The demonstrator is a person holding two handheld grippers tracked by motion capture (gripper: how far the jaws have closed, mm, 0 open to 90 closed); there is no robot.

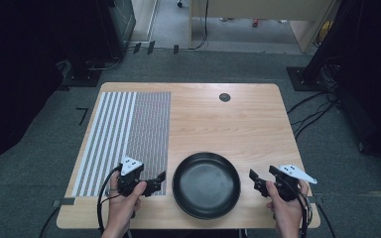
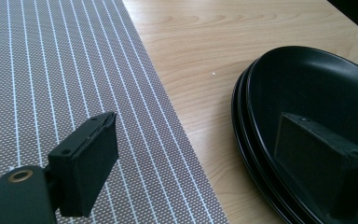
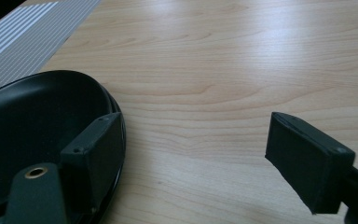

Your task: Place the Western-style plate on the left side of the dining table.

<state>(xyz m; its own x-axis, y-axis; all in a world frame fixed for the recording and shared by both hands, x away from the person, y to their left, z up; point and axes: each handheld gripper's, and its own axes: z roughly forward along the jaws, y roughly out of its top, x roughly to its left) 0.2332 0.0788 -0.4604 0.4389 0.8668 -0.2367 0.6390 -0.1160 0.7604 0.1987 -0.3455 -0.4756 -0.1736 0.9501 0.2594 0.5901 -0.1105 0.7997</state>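
Two black plates [image 1: 206, 185] sit stacked on the surface [image 1: 228, 124] between my claws, one nested in the other; in the left gripper view I can count two rims [image 2: 240, 116] along the stack's edge, though from above it reads as a single dish. The top plate is bare inside, just a dull sheen on its floor. The stack lies near the front edge of the surface, roughly midway across it, right way up and flat. It is round, so it has no long axis and points no particular way.

One striped mat [image 1: 124, 139] covers the left part of the surface, with broad white stripes on its outer half and a fine weave on its inner half. The plates rest on bare wood just beside the mat's inner edge, not on it. One small dark round cap [image 1: 224, 97] sits in the wood near the far edge, well apart from the plates.

My left claw [image 1: 158, 182] hovers at the mat's near corner, just beside the left rim of the stack, jaws spread wide with nothing between them; in its own view one jaw hangs over the mat and the other over the plates. My right claw [image 1: 256, 181] is just beside the right rim, also spread wide and holding nothing, one jaw over the plate's edge and the other over bare wood.
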